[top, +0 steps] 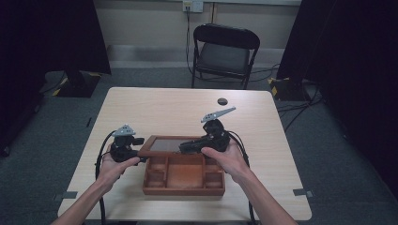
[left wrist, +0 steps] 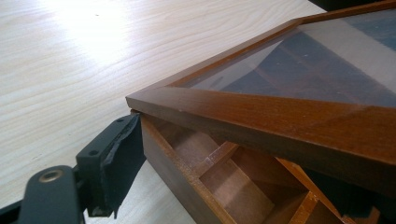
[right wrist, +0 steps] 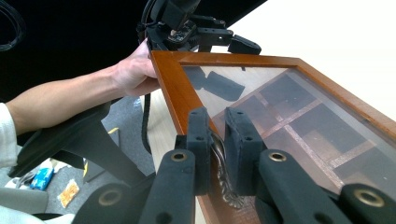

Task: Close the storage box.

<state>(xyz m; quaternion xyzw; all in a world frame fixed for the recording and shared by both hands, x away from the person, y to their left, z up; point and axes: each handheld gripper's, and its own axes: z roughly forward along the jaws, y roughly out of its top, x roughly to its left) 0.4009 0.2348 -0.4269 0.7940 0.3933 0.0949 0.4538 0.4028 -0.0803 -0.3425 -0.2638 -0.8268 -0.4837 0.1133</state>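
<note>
A brown wooden box (top: pixel 183 190) with several compartments sits near the table's front edge. Its glass-paned lid (top: pixel 166 145) is raised at the front and tilted, hinged at the back. My right gripper (right wrist: pixel 218 135) is shut on the ornate metal clasp (right wrist: pixel 223 179) at the lid's front edge (right wrist: pixel 175 93), and appears in the high view as the right gripper (top: pixel 185 147). My left gripper (top: pixel 136 152) is at the box's left end. One left pad (left wrist: pixel 122 156) rests against the box's outer corner (left wrist: pixel 161 154); the other jaw lies dark inside the box under the lid (left wrist: pixel 299 70).
A small black round object (top: pixel 222 101) lies near the table's far edge. A black folding chair (top: pixel 225 51) stands behind the table (top: pixel 155 105). Dark curtains hang at both sides, with cables on the floor at right.
</note>
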